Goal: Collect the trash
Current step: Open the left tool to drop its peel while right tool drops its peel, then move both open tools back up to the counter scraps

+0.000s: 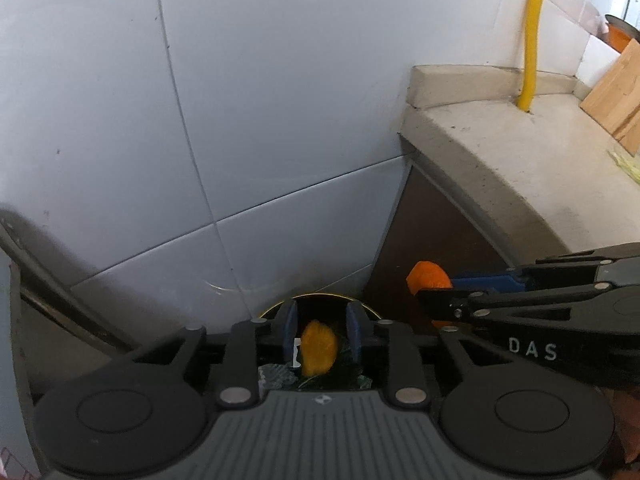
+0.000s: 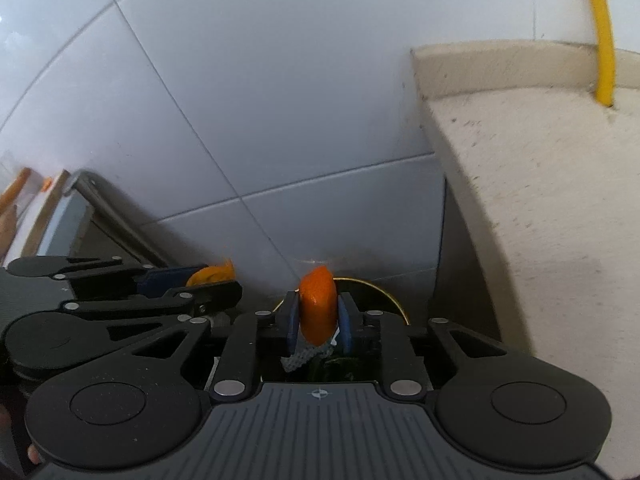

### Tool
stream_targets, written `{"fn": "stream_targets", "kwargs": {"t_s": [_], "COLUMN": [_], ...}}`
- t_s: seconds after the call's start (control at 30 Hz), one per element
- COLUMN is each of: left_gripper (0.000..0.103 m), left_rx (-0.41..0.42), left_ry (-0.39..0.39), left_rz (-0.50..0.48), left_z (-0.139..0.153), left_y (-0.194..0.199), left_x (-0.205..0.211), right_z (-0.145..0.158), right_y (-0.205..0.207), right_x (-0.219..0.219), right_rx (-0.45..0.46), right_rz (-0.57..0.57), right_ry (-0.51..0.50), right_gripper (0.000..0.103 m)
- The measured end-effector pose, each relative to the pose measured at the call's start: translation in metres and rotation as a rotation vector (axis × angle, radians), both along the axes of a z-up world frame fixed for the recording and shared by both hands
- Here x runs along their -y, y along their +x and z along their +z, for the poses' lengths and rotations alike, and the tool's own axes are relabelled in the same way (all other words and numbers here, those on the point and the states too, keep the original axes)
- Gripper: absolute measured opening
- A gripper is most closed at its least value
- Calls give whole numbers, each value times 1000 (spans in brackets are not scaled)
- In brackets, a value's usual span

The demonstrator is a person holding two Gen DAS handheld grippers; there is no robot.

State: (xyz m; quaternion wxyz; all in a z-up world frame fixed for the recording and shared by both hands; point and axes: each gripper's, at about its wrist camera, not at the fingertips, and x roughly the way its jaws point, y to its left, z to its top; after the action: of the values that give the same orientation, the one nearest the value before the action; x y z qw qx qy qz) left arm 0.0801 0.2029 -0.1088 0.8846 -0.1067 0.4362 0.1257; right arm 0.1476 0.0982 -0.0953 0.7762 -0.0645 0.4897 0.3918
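We have both claws over the dark bin (image 2: 384,300) by the tiled wall. Left claw (image 1: 321,334) stands slack around a light, limp orange peel (image 1: 318,348); right claw (image 2: 319,320) pinches a curled, springy peel (image 2: 317,308) across its middle.

The bin's (image 1: 320,299) round mouth lies open straight below both grippers. At twelve o'clock the tiled wall (image 1: 248,128) closes off the far side. At three o'clock the stone counter (image 1: 500,148) overhangs, its dark cabinet face (image 1: 424,236) close beside the bin. At nine o'clock a slanted metal frame (image 2: 116,216) narrows the gap.
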Motion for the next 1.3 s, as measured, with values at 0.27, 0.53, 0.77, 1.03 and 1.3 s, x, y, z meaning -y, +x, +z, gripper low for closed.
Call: {"fn": "stream_targets", "kwargs": {"t_s": [0.27,0.53,0.77,1.03,1.3], "left_gripper": [27,28,29,29,29], "left_rx": [-5,8,21,47,95], "left_ry": [-4,0,25,25,29], "left_rz": [21,33,31,19,-9], "left_z": [-3,-3,-1,3,29], "left_y": [2,1,0,0,1], "left_x": [-7,-8,-6,-5,9], "right_z": [-12,-14,-10,3,30], "right_y": [1,3,2,-1,-5], "right_x": [-13,-14,-14,0,20], "right_rx": [-22,-26,-19,5,46], "right_rz": [16,12,8,-19,-27], "right_ry": [-14,-16,-14,-7,32], "right_gripper": [32,37,40,44,46]}}
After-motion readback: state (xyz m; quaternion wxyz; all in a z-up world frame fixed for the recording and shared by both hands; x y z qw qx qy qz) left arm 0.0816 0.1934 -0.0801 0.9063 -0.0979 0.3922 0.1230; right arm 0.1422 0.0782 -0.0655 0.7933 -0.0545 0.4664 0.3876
